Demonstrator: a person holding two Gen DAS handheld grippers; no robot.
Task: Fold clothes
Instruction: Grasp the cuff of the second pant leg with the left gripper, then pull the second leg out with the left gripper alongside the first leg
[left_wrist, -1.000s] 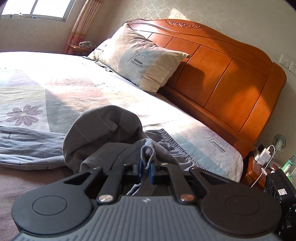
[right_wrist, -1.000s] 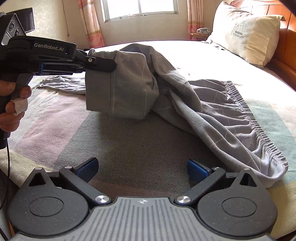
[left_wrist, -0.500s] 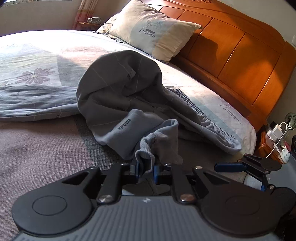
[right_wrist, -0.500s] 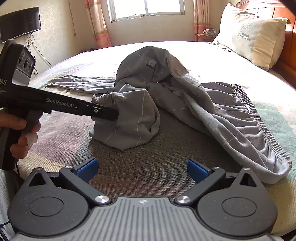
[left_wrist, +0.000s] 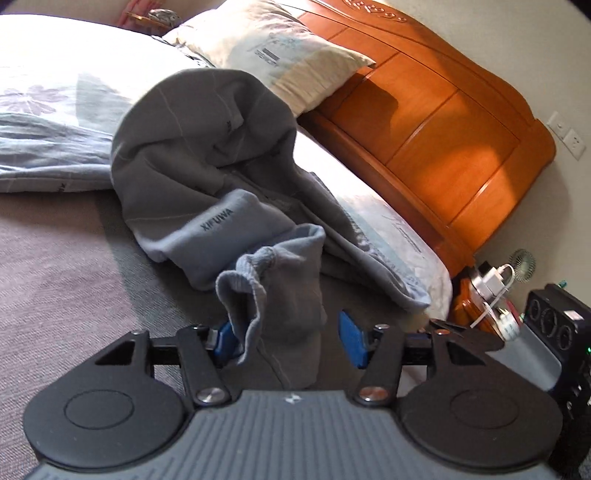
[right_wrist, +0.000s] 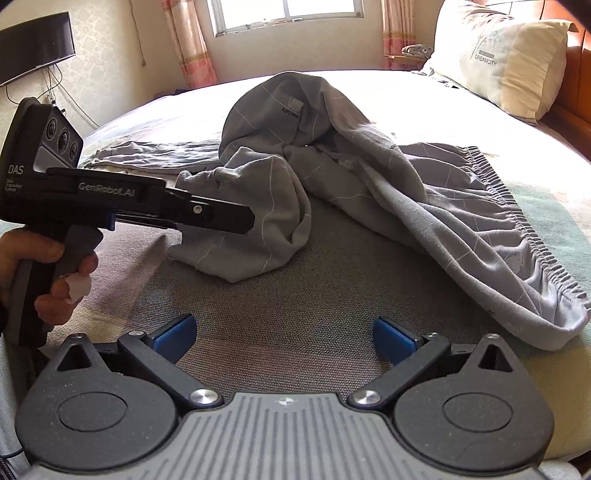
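Item: grey trousers (right_wrist: 369, 177), printed XIFUWA, with elastic waistband, lying crumpled in a heap on the bed (right_wrist: 332, 314), the waistband to the right and a cuffed leg end drawn toward the near left. Left gripper (left_wrist: 288, 339): jaws parted, the leg cuff (left_wrist: 258, 291) draped between the blue pads and touching the left one, not clamped; a hand (right_wrist: 55, 280) holds its grip in the right wrist view. Right gripper (right_wrist: 284, 336): jaws wide apart and holding nothing, hovering over the bare bed cover near the trousers; pillow (right_wrist: 502, 62) and wooden headboard (left_wrist: 424, 110) at far right.
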